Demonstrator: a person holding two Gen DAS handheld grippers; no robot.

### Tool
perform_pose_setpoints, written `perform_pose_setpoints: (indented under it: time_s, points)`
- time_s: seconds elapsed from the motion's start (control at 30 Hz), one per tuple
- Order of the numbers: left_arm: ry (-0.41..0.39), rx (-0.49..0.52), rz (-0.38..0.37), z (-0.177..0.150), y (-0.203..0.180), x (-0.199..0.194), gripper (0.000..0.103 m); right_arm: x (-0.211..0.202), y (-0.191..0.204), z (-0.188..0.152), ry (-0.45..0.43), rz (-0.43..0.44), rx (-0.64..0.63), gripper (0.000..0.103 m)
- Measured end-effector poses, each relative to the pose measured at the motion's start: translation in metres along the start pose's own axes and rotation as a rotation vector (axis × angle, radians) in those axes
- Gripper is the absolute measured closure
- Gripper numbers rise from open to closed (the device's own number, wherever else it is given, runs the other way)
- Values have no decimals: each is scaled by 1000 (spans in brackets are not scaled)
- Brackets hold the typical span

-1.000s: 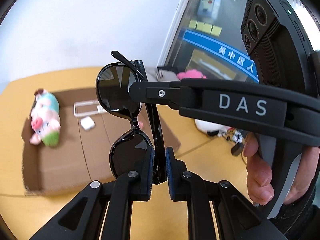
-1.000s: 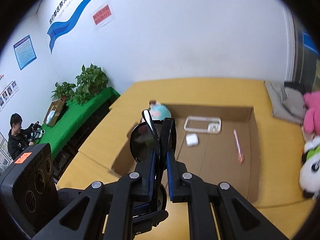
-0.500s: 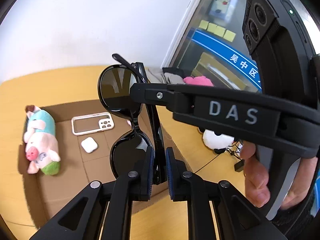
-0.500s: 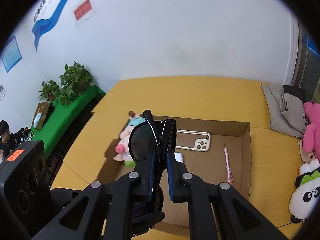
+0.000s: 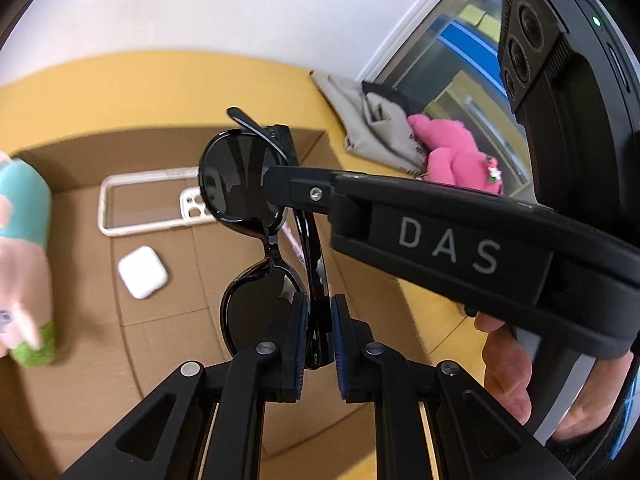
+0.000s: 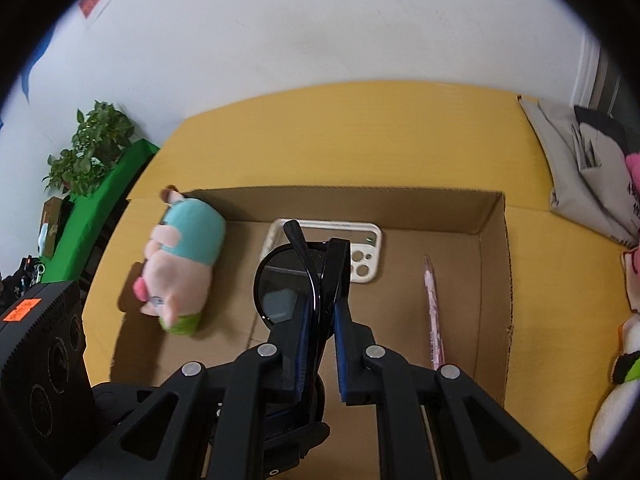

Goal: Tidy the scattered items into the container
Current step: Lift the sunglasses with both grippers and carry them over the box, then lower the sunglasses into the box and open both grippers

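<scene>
Black sunglasses point(image 5: 236, 192), folded, hang above the open cardboard box point(image 5: 80, 148). My left gripper point(image 5: 318, 312) is shut on their folded arms at the lower lens. From the right, my right gripper point(image 5: 280, 188) reaches in and pinches the frame at the upper lens. In the right wrist view the right gripper point(image 6: 322, 304) is shut on the sunglasses point(image 6: 280, 280) over the box point(image 6: 492, 280) floor. Inside the box lie a plush pig point(image 6: 180, 268), a white phone case point(image 6: 368, 256), a white earbud case point(image 5: 142, 266) and a pink pen point(image 6: 434, 312).
The box sits on a yellow table point(image 6: 360, 128). A grey bag point(image 5: 372, 128) and a pink plush point(image 5: 452, 156) lie beyond its right wall, with a panda plush point(image 6: 616, 400) nearer. A green bench with plants point(image 6: 96, 136) stands to the left.
Both grippers have carried the sunglasses forward and down over the box, which now fills more of both views. The grip on the glasses is unchanged.
</scene>
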State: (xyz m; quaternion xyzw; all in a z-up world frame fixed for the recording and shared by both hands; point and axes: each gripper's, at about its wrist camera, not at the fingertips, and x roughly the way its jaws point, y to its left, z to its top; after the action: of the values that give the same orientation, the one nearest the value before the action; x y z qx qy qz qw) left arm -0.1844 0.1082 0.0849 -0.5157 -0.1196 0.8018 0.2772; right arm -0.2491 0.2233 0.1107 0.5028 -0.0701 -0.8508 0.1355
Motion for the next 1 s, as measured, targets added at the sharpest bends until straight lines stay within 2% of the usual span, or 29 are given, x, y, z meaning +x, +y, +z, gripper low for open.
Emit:
perform_pose_setpoints:
  time_s: [0.37, 0.77, 0.87, 1.0]
  points:
    - [138, -111, 0, -2, 28, 69, 91, 73, -30, -11, 126, -23, 41, 93]
    - [206, -198, 3, -8, 45, 96, 89, 106, -35, -19, 187, -59, 47, 93]
    - [192, -215, -14, -9, 49, 94, 81, 108, -39, -21, 185, -70, 55, 93]
    - [151, -209, 25, -11, 53, 79, 59, 104, -45, -23, 176, -66, 68, 90]
